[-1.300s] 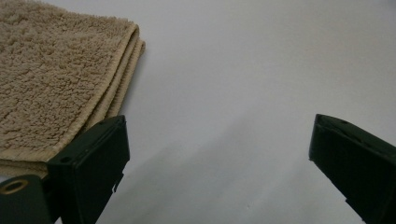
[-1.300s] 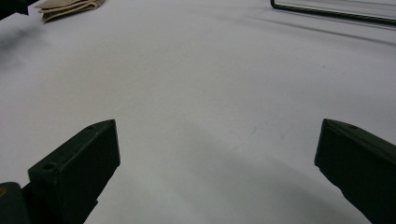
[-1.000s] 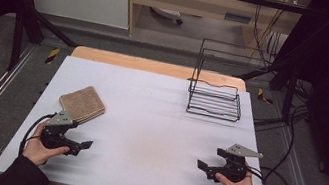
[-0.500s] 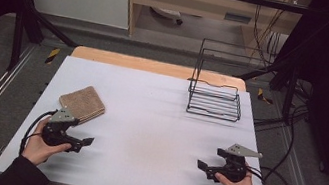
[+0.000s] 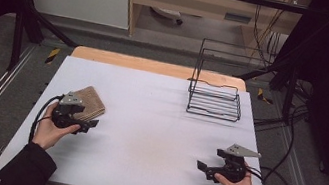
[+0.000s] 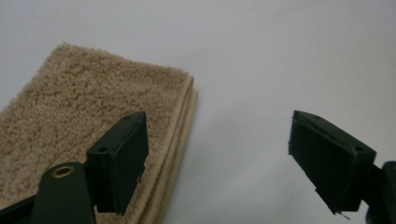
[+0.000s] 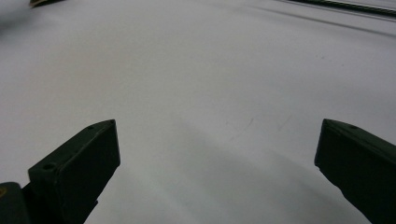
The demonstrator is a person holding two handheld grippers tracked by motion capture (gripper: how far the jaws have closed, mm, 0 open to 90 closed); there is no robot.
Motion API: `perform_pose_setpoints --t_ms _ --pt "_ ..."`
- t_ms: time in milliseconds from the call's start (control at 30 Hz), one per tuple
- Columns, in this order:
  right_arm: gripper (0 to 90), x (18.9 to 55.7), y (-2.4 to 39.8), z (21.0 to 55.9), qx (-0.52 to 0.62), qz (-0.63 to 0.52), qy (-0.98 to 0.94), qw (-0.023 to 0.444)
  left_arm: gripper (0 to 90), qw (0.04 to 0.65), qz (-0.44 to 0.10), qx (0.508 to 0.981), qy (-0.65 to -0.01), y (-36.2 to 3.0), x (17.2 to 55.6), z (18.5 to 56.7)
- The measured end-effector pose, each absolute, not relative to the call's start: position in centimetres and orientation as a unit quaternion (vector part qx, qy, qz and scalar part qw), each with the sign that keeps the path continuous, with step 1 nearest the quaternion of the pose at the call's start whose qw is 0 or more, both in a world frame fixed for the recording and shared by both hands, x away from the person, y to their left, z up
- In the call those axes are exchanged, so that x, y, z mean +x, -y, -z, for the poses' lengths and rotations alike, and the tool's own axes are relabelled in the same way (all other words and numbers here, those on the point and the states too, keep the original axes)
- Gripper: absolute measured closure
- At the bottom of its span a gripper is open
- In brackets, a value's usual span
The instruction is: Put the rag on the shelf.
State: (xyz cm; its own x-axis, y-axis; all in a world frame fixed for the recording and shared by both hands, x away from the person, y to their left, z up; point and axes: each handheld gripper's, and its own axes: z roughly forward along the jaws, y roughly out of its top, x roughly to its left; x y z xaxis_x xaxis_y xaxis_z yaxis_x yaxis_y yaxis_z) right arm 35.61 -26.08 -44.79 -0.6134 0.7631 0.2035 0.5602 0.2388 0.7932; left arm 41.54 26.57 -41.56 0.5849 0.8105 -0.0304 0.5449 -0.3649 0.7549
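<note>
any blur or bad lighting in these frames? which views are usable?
High view: sharp on the lit white table, surroundings fall to near black, wire rack readable. Left gripper view: folded towel pile crisp, left gripper jaw edges slightly soft, even light, no glare. Right gripper view: right gripper jaws dark and soft, tabletop dim with broad shadow, far edge blurred.
</note>
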Motion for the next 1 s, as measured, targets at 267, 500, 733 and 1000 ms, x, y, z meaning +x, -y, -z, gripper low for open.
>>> perform_pose_setpoints --t_ms 267,500,733,1000 --pt "0.7 35.7 26.0 44.9 0.424 -0.445 -0.781 0.114 31.1 0.352 -0.201 0.809 -0.426 -25.6 43.9 42.2" --pt "0.7 35.7 26.0 44.9 0.424 -0.444 -0.781 0.113 40.0 0.332 -0.203 0.823 -0.414 -24.7 45.2 42.6" --pt "0.7 35.7 26.0 44.9 0.424 -0.444 -0.781 0.112 49.5 0.314 -0.199 0.83 -0.417 -24.3 46.4 43.9" --pt "0.8 35.7 26.0 44.9 0.423 -0.443 -0.783 0.112 58.2 0.316 -0.203 0.826 -0.421 -24.4 46.7 44.1"
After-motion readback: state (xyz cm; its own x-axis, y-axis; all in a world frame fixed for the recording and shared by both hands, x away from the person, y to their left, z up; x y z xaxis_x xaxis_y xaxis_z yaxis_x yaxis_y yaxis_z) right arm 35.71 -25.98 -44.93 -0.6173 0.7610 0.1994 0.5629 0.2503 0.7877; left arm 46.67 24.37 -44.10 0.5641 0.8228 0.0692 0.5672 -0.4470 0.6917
